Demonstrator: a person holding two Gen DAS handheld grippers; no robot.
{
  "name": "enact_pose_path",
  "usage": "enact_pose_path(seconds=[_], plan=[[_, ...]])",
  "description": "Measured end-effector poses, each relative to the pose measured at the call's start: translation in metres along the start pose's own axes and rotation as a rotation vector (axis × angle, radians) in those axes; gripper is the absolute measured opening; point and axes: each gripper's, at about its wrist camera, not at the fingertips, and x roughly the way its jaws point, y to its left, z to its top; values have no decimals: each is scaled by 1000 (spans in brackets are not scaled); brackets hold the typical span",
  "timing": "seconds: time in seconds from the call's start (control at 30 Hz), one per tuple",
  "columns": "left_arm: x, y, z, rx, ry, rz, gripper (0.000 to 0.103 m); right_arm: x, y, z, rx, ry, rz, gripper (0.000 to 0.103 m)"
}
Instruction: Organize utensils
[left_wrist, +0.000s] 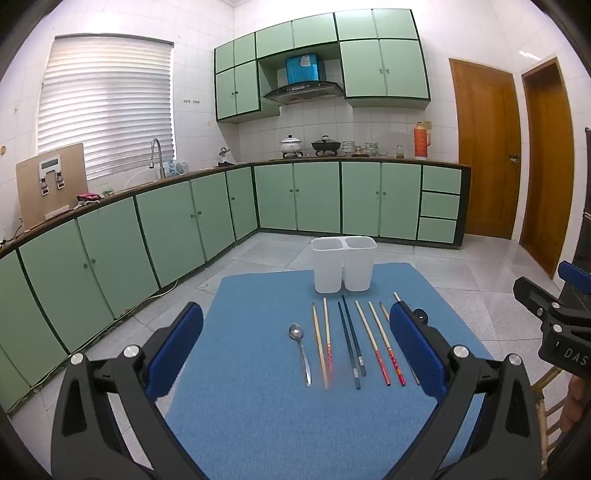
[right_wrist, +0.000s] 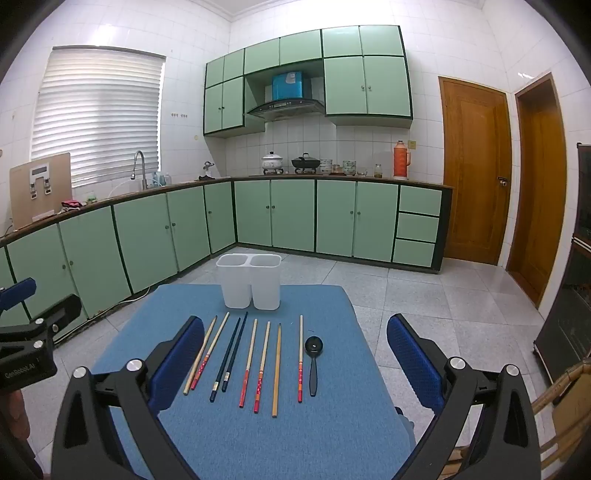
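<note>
Both our left gripper (left_wrist: 295, 354) and right gripper (right_wrist: 295, 363) hover spread wide, holding nothing. The chopsticks (right_wrist: 249, 363) lie just before the white twin-cup holder (right_wrist: 248, 280): light, stiff, slippery; we'd pinch them mid-shaft.

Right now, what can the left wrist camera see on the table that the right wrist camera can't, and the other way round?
Only the left wrist view shows the metal spoon, at the left end of the row. Only the right wrist view shows the black spoon, at the right end. Both show the white two-compartment holder standing empty at the far edge of the blue mat, the dark blue chopsticks lying in the row, and both grippers open, holding nothing.
</note>
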Motion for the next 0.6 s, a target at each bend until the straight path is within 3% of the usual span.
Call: enact_pose_path(seconds=[0.6], plan=[[-1,8,-3,-2,1,1,98,1,1,0,1,2,1,97]])
